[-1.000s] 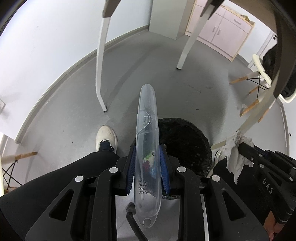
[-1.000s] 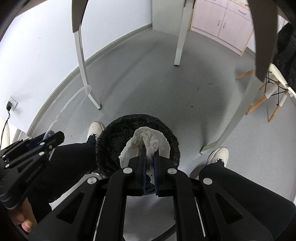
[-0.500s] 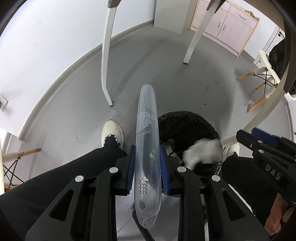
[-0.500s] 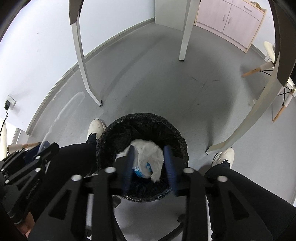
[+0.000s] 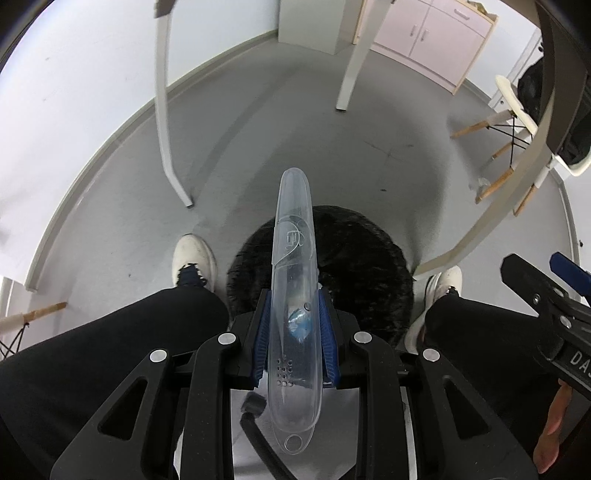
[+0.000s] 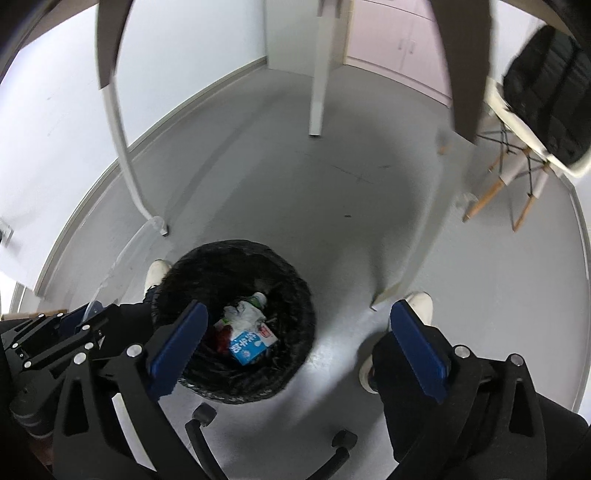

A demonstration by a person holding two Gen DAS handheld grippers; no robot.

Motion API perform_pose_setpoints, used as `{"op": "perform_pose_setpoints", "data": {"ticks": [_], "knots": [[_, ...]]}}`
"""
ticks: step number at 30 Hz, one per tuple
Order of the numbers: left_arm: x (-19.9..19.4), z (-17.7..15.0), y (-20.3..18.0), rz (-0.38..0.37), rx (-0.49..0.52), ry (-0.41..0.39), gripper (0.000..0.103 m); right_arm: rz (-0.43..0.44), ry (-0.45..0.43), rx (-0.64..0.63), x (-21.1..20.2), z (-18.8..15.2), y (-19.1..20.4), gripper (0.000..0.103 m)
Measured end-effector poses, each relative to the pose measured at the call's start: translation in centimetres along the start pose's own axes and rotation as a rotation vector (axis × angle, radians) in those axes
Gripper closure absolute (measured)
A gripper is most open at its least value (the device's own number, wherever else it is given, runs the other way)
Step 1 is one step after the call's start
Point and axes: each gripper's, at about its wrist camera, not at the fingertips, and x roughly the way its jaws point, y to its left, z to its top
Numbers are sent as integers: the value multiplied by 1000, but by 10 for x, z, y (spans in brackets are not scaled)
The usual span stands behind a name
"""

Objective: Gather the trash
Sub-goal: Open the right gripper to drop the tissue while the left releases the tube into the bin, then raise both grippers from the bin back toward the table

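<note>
My left gripper (image 5: 293, 325) is shut on a long clear plastic case (image 5: 293, 266), which points forward over the black-lined bin (image 5: 369, 266) on the floor. My right gripper (image 6: 297, 314) hangs above the bin (image 6: 295, 280) toward its right side; its jaws are opening wide with nothing between the blue pads (image 6: 181, 336). A crumpled white tissue (image 6: 245, 314) lies in the bin on a blue-and-white carton (image 6: 249, 345), beside a small bottle (image 6: 258, 298). The right gripper (image 5: 546, 306) also shows at the right edge of the left wrist view.
A person's legs in black trousers (image 5: 110, 350) and white shoes (image 5: 194, 258) flank the bin. White table legs (image 5: 166, 129) stand behind it. A wooden-legged chair (image 6: 517, 177) stands at the right and a pink cabinet (image 5: 424, 33) at the back. Chair casters (image 6: 203, 413) sit below the bin.
My right gripper went from shut on the white tissue to wide open; the tissue dropped into the bin and the gripper drifted right. My left gripper carried the clear case over the bin.
</note>
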Motion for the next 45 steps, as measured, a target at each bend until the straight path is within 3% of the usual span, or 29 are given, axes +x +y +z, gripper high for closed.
{"op": "perform_pose_setpoints", "data": {"ticks": [12,21,23,26,35,45], "knots": [[6,2,-41,6,69,-27,77,-19,-4,82,-10,-17,-52,8],[0,3,-43,11,66,-43,54,-10,-3,87,-14,-20,-57,8],[-5,1,-42,17,64,-54,44,-9,-7,83,-17,-21,-55,8],[-17,-2,-39,22,61,-78,32,-6,-13,80,-23,-20,-53,8],[-70,-16,-22,16,23,-160,11,15,-68,62,-62,-21,-45,8],[-132,-41,-8,19,-6,-238,6,18,-145,29,-121,-30,-36,8]]}}
